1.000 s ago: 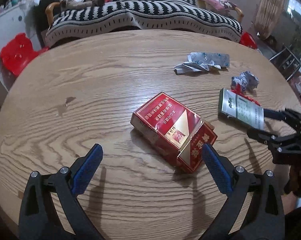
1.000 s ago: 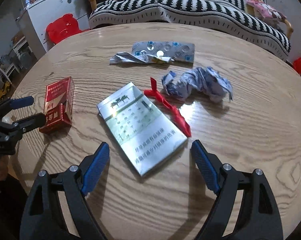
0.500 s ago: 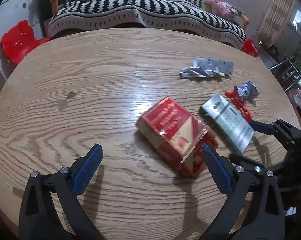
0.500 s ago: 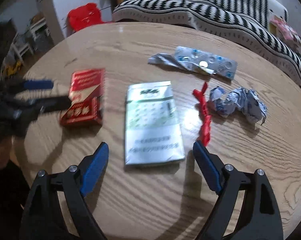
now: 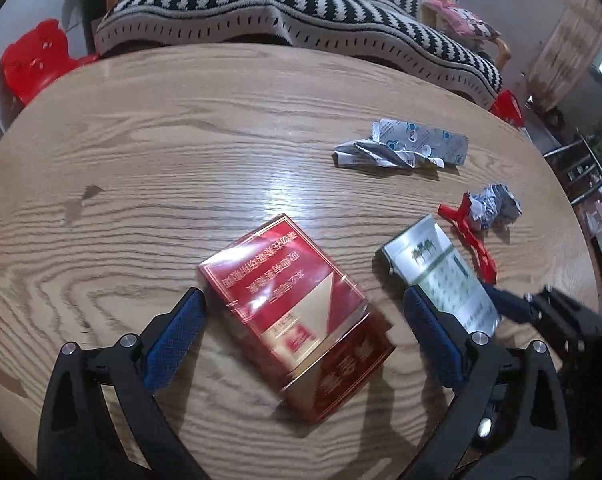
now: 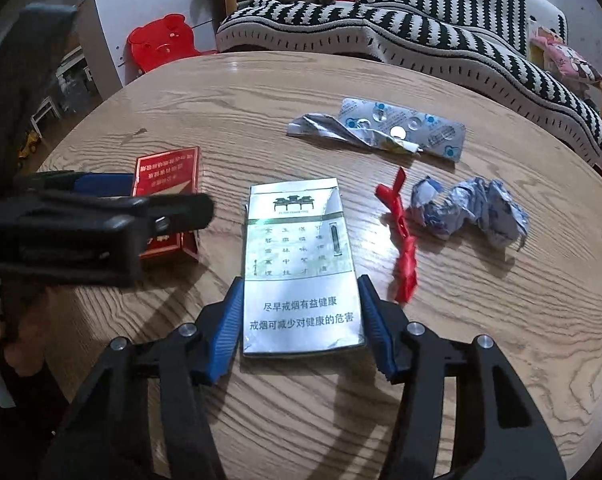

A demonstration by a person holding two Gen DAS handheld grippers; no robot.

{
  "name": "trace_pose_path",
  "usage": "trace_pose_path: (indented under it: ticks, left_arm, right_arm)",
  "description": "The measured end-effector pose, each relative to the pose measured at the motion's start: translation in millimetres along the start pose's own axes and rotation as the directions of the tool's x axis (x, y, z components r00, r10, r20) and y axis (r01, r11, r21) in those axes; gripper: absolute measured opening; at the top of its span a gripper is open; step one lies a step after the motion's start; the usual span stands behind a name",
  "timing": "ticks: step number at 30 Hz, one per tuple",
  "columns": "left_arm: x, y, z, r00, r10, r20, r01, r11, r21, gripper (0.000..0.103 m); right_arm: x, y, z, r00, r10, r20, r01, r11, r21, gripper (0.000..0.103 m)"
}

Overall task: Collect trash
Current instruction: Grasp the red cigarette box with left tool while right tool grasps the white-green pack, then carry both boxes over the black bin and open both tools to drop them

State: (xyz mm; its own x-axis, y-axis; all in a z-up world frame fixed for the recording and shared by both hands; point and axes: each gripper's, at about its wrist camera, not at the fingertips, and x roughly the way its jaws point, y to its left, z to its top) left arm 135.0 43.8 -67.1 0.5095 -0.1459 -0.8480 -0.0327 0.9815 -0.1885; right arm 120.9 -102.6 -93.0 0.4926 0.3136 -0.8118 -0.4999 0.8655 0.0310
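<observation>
A red cigarette pack [image 5: 297, 316] lies on the round wooden table [image 5: 181, 152] between the fingers of my left gripper [image 5: 301, 320], which is open around it with gaps on both sides. It also shows in the right wrist view [image 6: 167, 176]. A silver cigarette pack [image 6: 299, 268] lies flat, and my right gripper [image 6: 301, 320] has narrowed around its near end, pads at both long edges. It also shows in the left wrist view [image 5: 441, 272].
Further back lie a red plastic strip [image 6: 401, 236], a crumpled blue-white wrapper [image 6: 473, 208], a pill blister [image 6: 405, 124] and a crumpled foil packet [image 6: 333, 128]. A striped sofa [image 6: 421, 24] and a red stool [image 6: 161, 40] stand beyond the table.
Both grippers moved forward. The left now straddles the red pack. The right swung square to the silver pack and narrowed from wide open onto its sides.
</observation>
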Motion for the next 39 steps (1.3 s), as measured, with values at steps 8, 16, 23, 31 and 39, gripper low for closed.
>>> trace_pose_path:
  ticks: [8, 16, 23, 31, 39]
  left_arm:
    - [7, -5, -6, 0.997, 0.075, 0.030, -0.077, 0.995, 0.062, 0.095]
    - [-5, -24, -10, 0.997, 0.069, 0.045, -0.074, 0.990, 0.118, 0.067]
    - [-13, -34, -17, 0.997, 0.057, 0.049, -0.064, 0.988, 0.144, 0.065]
    - [-20, -44, -20, 0.996, 0.055, 0.064, -0.065, 0.984, 0.166, 0.065]
    - [-47, -93, -27, 0.992, -0.023, 0.122, -0.010, 0.965, 0.262, 0.065]
  right_arm:
    - [-35, -17, -10, 0.999, -0.007, 0.050, 0.004, 0.998, 0.055, 0.055]
    - [-64, -30, -25, 0.996, -0.039, 0.074, 0.032, 0.994, 0.101, 0.055]
    - [-79, -40, -35, 0.995, -0.058, 0.082, 0.046, 0.990, 0.136, 0.055]
    - [-93, -50, -43, 0.992, -0.085, 0.092, 0.069, 0.984, 0.166, 0.055]
    - [-126, -82, -65, 0.981, -0.160, 0.111, 0.129, 0.960, 0.248, 0.055]
